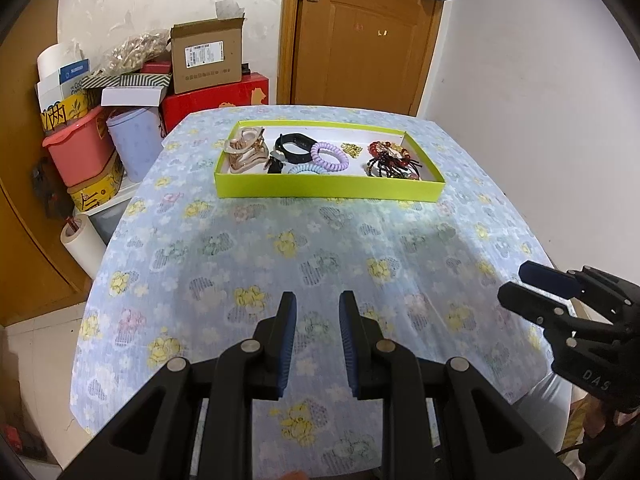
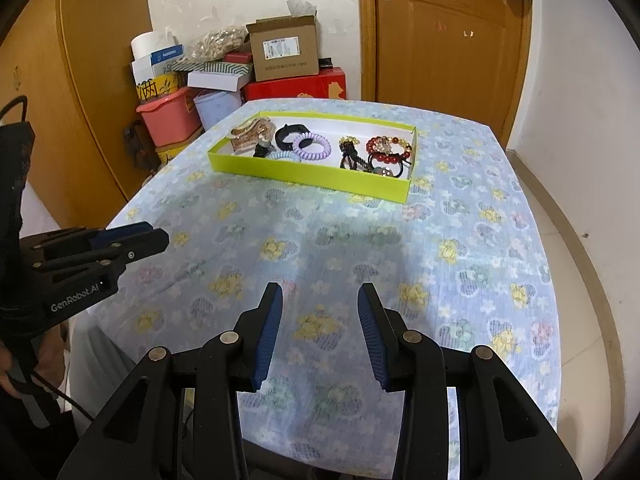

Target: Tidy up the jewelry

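Both hand-held grippers, left (image 1: 317,344) and right (image 2: 320,336), are hovering empty with jaws apart, the green tray (image 1: 328,190) lying well ahead, long axis crosswise, neither hand-held gripper clearly nearer.

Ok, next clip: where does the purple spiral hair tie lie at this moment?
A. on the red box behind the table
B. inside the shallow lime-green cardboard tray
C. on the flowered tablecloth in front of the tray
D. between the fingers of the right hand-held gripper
B: the purple spiral hair tie lies inside the shallow lime-green cardboard tray, beside a black wristband; both hand-held grippers are empty.
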Tool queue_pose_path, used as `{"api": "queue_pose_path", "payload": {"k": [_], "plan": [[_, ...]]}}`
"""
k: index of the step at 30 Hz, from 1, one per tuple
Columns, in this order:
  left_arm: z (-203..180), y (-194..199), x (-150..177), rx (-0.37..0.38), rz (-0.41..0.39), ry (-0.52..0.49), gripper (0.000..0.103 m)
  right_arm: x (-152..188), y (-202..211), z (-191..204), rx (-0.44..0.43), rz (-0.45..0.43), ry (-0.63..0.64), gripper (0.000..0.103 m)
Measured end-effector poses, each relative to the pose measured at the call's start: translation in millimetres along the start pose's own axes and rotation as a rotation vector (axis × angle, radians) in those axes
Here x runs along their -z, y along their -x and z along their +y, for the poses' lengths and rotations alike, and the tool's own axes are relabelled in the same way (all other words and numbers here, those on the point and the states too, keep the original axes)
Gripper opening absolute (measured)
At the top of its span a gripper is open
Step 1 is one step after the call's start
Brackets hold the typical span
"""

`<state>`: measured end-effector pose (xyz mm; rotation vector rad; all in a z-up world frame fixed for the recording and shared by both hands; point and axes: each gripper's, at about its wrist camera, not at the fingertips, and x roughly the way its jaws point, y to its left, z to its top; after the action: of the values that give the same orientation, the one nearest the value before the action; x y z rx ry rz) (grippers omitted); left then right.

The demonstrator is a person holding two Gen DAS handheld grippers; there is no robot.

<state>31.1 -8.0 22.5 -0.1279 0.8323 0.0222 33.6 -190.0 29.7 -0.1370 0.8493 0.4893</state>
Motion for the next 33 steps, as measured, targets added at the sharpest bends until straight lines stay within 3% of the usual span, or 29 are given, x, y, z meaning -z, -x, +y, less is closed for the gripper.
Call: {"api": "queue_pose_path", "payload": {"k": [33], "plan": [[1.0,-6.8,-0.8,-0.016,0.017,-0.002,0.023,0.4,-7.6,0.4,0.010,0.021,0.006,0.040]]}}
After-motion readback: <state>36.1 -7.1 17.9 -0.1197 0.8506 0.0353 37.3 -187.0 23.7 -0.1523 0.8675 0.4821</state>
